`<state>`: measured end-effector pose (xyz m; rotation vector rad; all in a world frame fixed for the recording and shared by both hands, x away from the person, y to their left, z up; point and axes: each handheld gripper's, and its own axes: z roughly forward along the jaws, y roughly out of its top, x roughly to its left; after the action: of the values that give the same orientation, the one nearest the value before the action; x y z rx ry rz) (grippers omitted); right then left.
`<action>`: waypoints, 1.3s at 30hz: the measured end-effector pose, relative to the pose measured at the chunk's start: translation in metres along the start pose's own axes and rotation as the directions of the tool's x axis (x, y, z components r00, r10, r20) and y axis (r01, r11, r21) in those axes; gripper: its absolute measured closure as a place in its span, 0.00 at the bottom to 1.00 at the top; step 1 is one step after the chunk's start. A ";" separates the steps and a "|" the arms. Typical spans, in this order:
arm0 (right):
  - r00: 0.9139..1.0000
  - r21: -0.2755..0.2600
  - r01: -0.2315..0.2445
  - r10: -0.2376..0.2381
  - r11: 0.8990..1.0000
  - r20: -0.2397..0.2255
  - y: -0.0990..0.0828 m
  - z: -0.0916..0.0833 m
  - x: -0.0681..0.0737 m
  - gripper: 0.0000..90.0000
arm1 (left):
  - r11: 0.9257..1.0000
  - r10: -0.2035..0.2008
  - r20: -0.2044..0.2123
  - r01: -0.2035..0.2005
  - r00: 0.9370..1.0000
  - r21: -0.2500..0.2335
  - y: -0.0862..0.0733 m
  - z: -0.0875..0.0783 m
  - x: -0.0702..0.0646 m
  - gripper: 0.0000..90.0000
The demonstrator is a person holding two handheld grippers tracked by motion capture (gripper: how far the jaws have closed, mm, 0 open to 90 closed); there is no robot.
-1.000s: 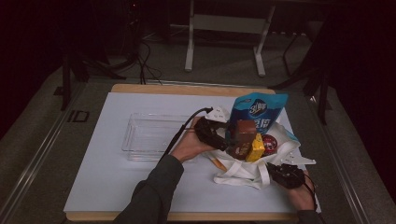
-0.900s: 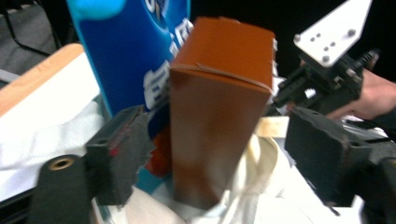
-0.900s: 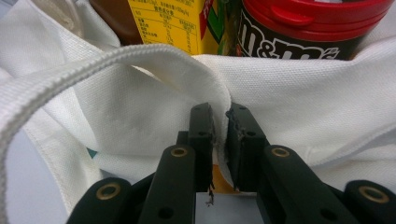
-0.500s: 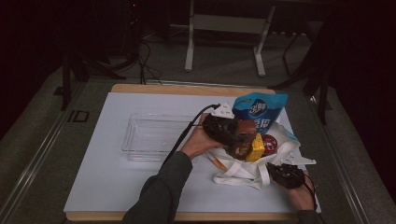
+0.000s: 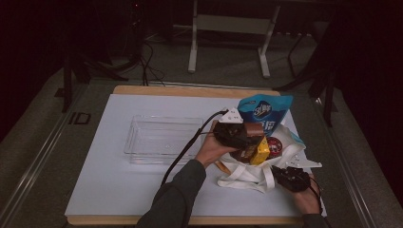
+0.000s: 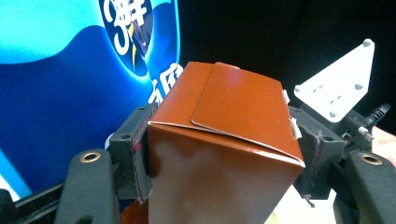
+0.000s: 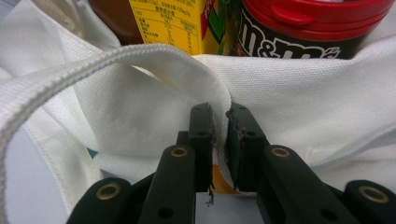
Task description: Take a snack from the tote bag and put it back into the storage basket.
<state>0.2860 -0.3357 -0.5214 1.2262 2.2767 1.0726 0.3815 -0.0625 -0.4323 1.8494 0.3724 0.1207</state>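
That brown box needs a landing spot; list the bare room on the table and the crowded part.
Free: the clear tray, the white mat left of and in front of it. Crowded: the white tote bag at right, packed around the brown box.

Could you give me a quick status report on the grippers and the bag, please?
Left gripper closing on brown box. Right gripper shut on bag edge. Blue pouch close behind box.

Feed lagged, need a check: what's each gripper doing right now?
Left gripper: jaws just closing, shut on the brown box.
Right gripper: shut on the white bag rim.
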 end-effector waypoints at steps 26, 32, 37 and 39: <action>1.000 -0.005 -0.012 0.012 1.000 -0.007 0.000 0.001 -0.001 0.89 | 0.999 0.015 -0.084 -0.018 0.996 -0.029 0.005 -0.009 -0.011 0.47; 1.000 -0.006 -0.013 0.013 1.000 -0.009 -0.001 0.001 -0.001 0.89 | 0.997 0.020 -0.098 -0.028 0.995 -0.076 0.018 -0.022 -0.015 0.47; 1.000 -0.008 -0.016 0.016 1.000 -0.010 -0.001 0.001 -0.001 0.89 | 0.992 0.019 -0.089 -0.030 0.996 -0.125 0.031 -0.036 -0.018 0.47; 1.000 -0.009 -0.017 0.017 1.000 -0.011 -0.001 0.001 -0.001 0.89 | 0.990 0.025 -0.088 -0.037 0.996 -0.133 0.035 -0.042 -0.019 0.47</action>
<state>0.2869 -0.3366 -0.5229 1.2414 2.2709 1.0979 0.3590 -0.0396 -0.3845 1.7204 0.3856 0.2418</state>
